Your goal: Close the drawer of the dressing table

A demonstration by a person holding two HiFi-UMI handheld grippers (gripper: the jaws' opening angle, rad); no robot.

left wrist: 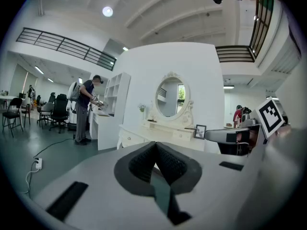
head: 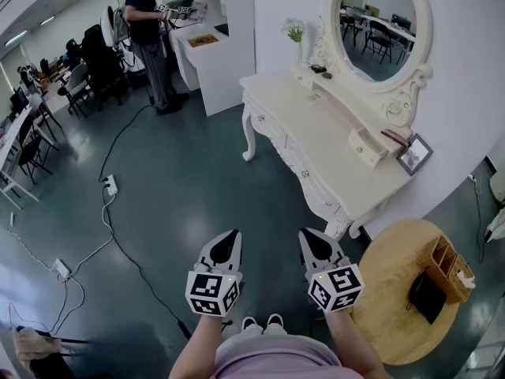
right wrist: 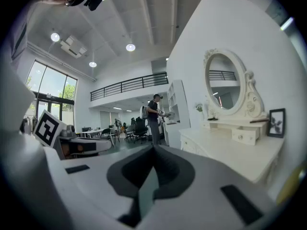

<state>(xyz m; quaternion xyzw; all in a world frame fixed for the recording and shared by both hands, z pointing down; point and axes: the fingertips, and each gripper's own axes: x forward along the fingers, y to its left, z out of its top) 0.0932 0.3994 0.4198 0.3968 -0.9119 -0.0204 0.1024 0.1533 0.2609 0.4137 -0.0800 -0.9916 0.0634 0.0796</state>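
Head view: left claw (head: 230,238) and right claw (head: 310,237) are hanging pressed together, empty, lower centre. Small drawer (head: 366,146) is seemingly jutting out on dressing-table counter (head: 316,144), right of centre, well apart.
Left gripper view: tips are meeting on nothing.
Right gripper view: likewise. I am judging the drawer light, rigid and easy-sliding; its flat front is inviting a push.

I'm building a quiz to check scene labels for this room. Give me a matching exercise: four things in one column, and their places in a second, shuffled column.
Things:
1. picture frame
2. wooden box
3. power strip
4. flower vase

Places:
A. on the round table
B. on the floor
C. far end of the dressing table, beside the mirror
D. near end of the dressing table, against the wall

Pairs: 1-D, 2-A, 3-B, 4-C
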